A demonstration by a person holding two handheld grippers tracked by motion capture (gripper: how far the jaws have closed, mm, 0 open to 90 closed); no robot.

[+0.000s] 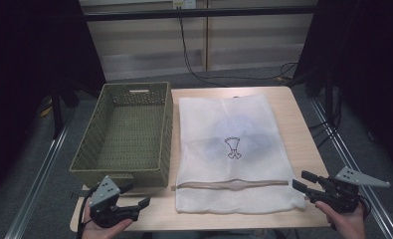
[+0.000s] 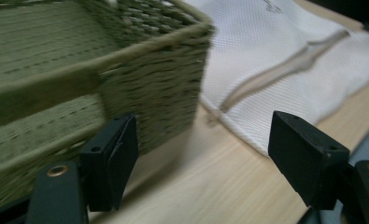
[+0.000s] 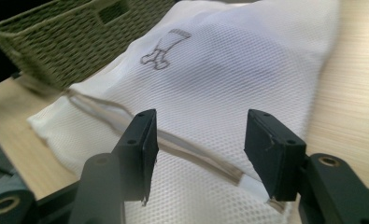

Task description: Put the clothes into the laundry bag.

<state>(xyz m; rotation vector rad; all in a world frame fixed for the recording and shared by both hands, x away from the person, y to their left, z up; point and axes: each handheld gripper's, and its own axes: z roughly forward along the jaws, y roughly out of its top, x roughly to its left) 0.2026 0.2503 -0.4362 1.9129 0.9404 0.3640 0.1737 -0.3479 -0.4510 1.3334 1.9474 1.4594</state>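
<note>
Two grippers wait at the table's (image 1: 283,94) near edge, jaws apart, nothing held. Left gripper (image 1: 137,195) at the near-left corner, before the green basket (image 1: 122,172). Right gripper (image 1: 299,180) just off the white mesh laundry bag's (image 1: 234,149) near-right corner, likely lined up for its zipper (image 3: 182,144). Right gripper view shows the weave and zipper end (image 3: 245,179); high view shows the bag flat beside the basket.

Green woven basket (image 1: 124,134), wooden table (image 1: 288,114)
</note>
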